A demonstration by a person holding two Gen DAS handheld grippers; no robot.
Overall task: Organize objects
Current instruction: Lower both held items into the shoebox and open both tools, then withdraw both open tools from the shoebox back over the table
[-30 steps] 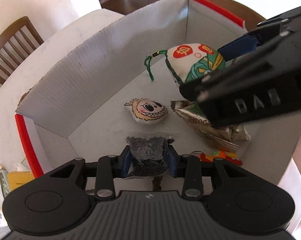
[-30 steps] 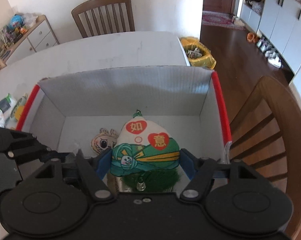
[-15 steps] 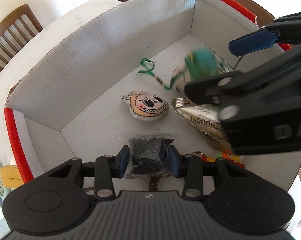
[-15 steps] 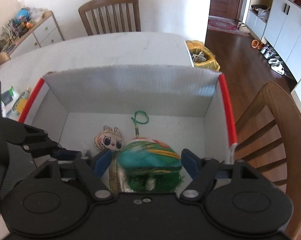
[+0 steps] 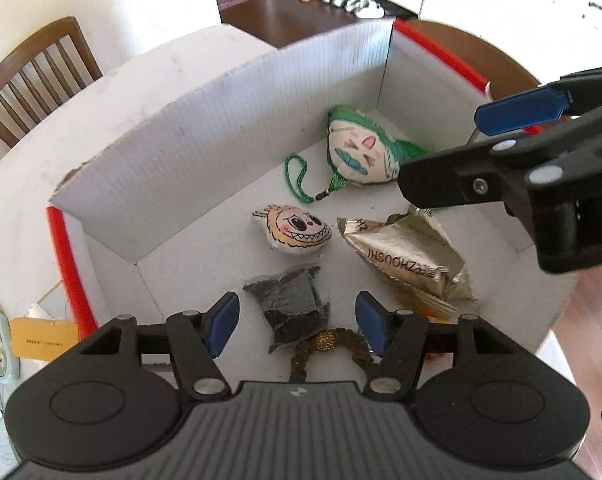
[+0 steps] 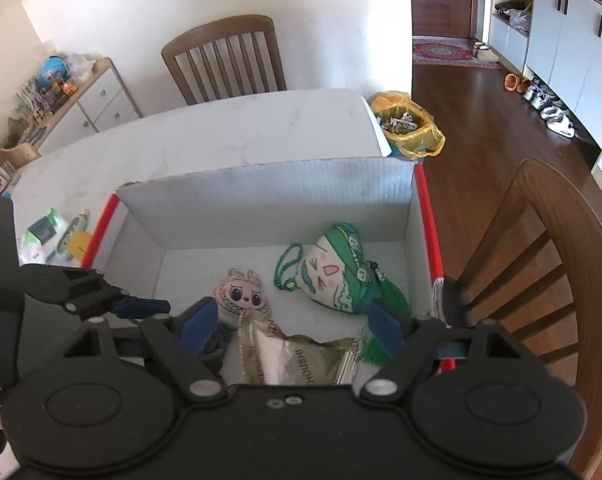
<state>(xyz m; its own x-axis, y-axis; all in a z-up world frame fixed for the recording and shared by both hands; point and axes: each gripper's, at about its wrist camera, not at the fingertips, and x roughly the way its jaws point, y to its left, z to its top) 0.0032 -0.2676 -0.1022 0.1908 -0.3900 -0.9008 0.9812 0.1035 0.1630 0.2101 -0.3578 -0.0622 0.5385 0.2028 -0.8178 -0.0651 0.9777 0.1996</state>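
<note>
A white cardboard box (image 5: pixel 221 128) with red edges holds the objects. A green-and-white sachet doll (image 5: pixel 357 148) lies face up at the far corner; it also shows in the right wrist view (image 6: pixel 333 276). A small monster-face plush (image 5: pixel 293 230) lies in the middle. A gold snack packet (image 5: pixel 409 260) lies to its right. A clear bag of black bits (image 5: pixel 293 304) lies on the box floor below my left gripper (image 5: pixel 297 322), which is open. My right gripper (image 6: pixel 289 322) is open and empty above the gold packet (image 6: pixel 297 360).
A brown-and-gold band (image 5: pixel 325 344) lies partly under the black bag. Bottles and packets (image 6: pixel 57 236) sit on the white table (image 6: pixel 221 128) left of the box. Wooden chairs (image 6: pixel 229 60) stand at the far side and right. A yellow-bagged bin (image 6: pixel 409 124) stands on the floor.
My right gripper opened and dropped the sachet doll into the box's far corner. My left gripper opened and let the black bag fall to the box floor. Both grippers rose.
</note>
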